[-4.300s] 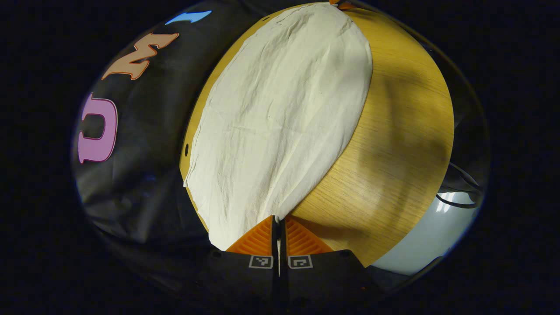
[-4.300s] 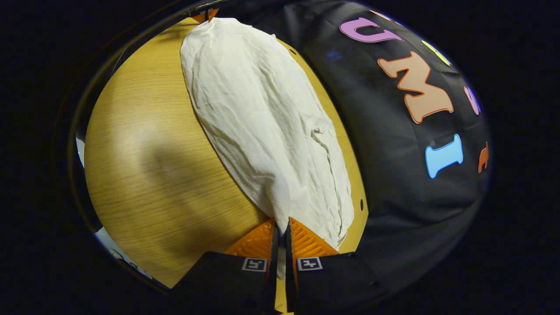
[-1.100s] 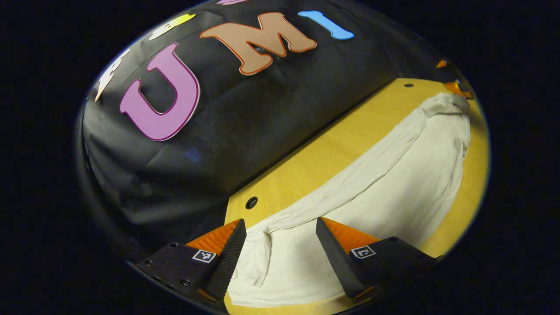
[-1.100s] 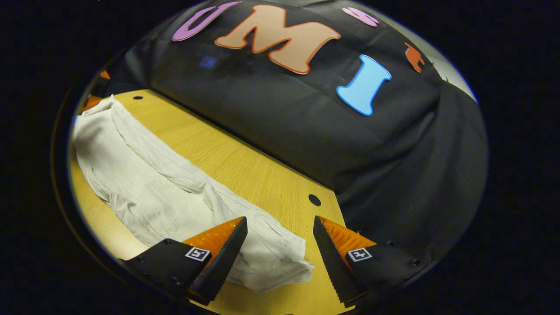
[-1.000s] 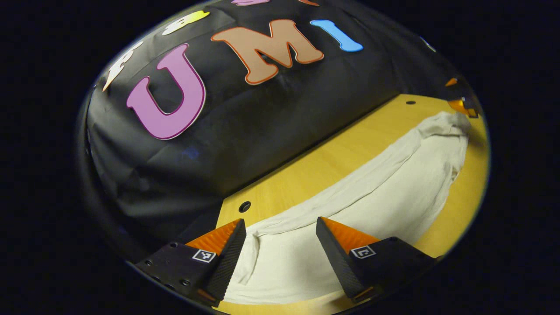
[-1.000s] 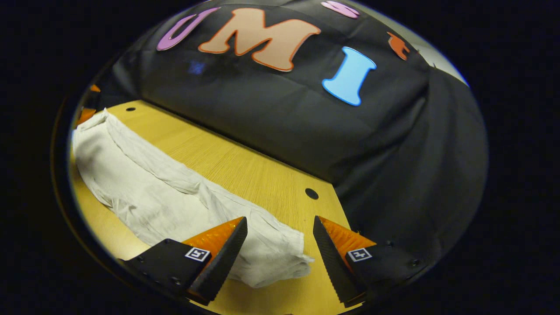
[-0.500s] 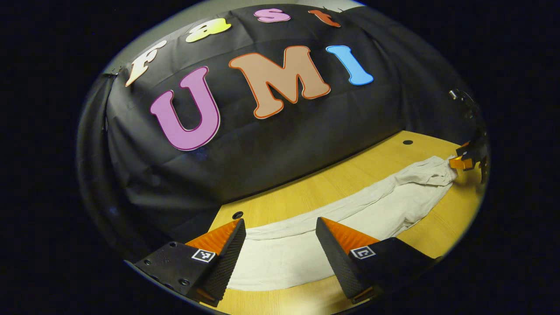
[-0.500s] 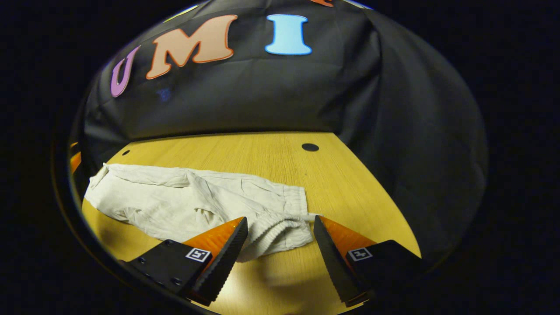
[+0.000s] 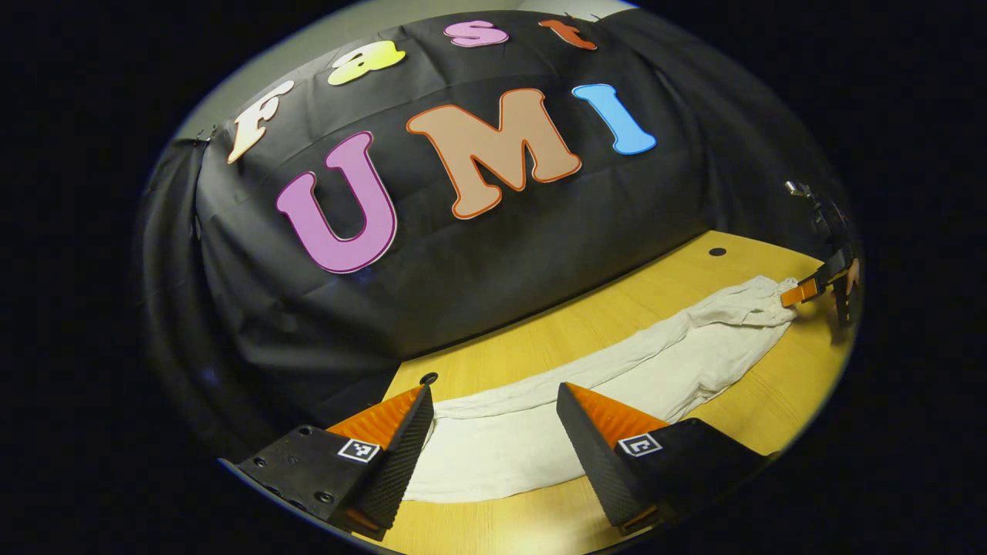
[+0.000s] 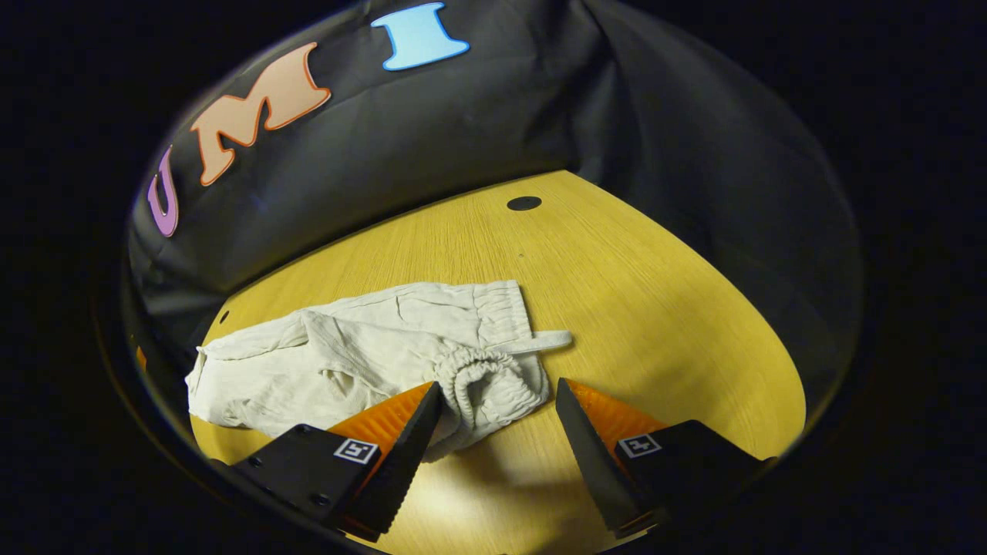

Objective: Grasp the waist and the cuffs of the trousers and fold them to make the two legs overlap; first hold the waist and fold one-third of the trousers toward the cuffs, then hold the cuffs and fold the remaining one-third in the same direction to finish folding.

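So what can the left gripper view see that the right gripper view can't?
The left gripper view looks along the trousers' plain end, with the other tool far off at the opposite end. The right gripper view has the gathered waist and its drawstring. Both share the pale trousers lying on the wooden table, and each tool, left and right, open above them.

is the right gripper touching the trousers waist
Cannot tell. In the right gripper view the right gripper is open around the waist, one finger overlapping cloth, no plain gap or contact.
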